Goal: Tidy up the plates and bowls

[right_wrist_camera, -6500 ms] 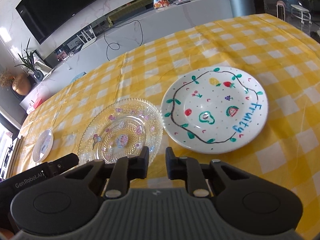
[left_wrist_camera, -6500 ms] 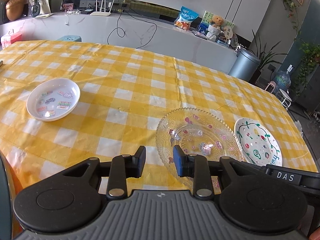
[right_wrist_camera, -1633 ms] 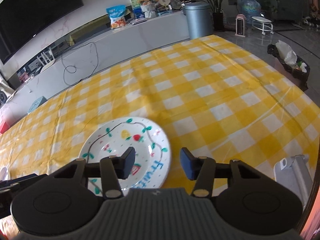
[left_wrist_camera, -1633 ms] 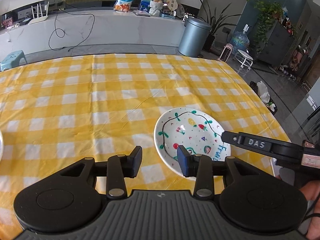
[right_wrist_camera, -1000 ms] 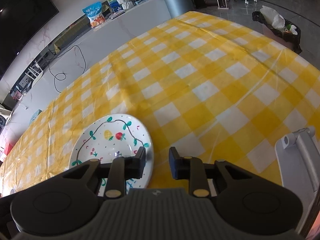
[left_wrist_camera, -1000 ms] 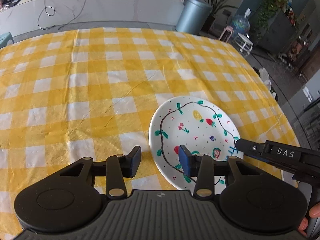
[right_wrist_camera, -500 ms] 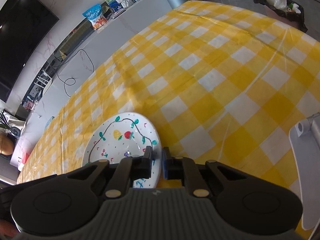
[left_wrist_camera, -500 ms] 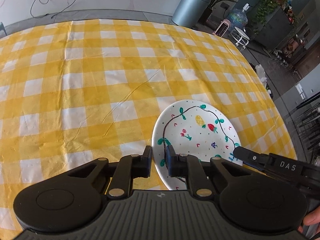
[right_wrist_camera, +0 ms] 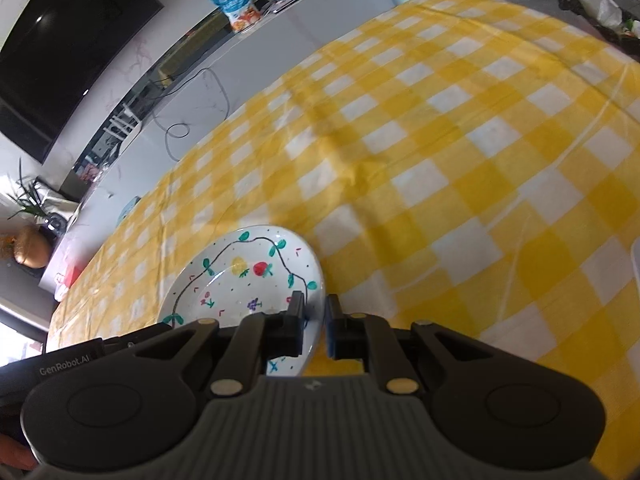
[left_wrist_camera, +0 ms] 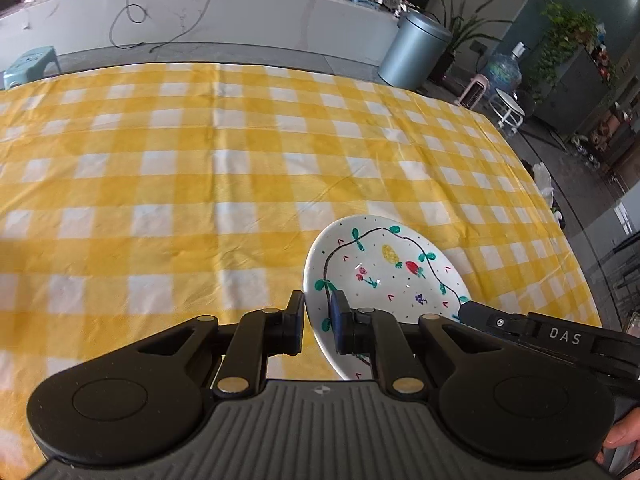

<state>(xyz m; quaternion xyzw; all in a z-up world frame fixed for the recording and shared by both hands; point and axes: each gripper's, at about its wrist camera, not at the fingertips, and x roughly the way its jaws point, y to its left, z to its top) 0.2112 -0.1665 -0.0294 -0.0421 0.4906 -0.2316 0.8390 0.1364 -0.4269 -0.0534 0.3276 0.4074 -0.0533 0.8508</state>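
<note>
The left gripper [left_wrist_camera: 317, 322] is clamped on the near-left rim of a white plate [left_wrist_camera: 384, 268], one jaw under the rim and one on its painted face. The right gripper [right_wrist_camera: 315, 326] is clamped on the opposite, near-right rim of the same plate, and its black body also shows at the plate's right edge in the left wrist view. Both sets of jaws have just closed, each with the rim caught between them.

The plate is hand-painted with a dark wavy line, green leaves, a yellow pineapple and a red strawberry. It appears tilted, its far edge lifted a little off the tablecloth [left_wrist_camera: 200, 184]. That cloth, in yellow and white checks, spreads out from the plate in every direction and looks bare beyond it. Farther off than the plate, past the table's far edge, runs a long white counter [left_wrist_camera: 224, 12] with a loose cable and a snack bag [right_wrist_camera: 239, 7]. A grey bin [left_wrist_camera: 416, 54] stands at its right end. A fingertip shows at the bottom right corner of the left wrist view.

The step in hand looks like a two-handed pickup of the painted plate, just begun. No other plates or bowls are in view, so the stack it belongs with is probably off to the left. The next move likely calls for both hands to rise together and keep the plate level, since uneven lifting could twist the rim out of one grip.
</note>
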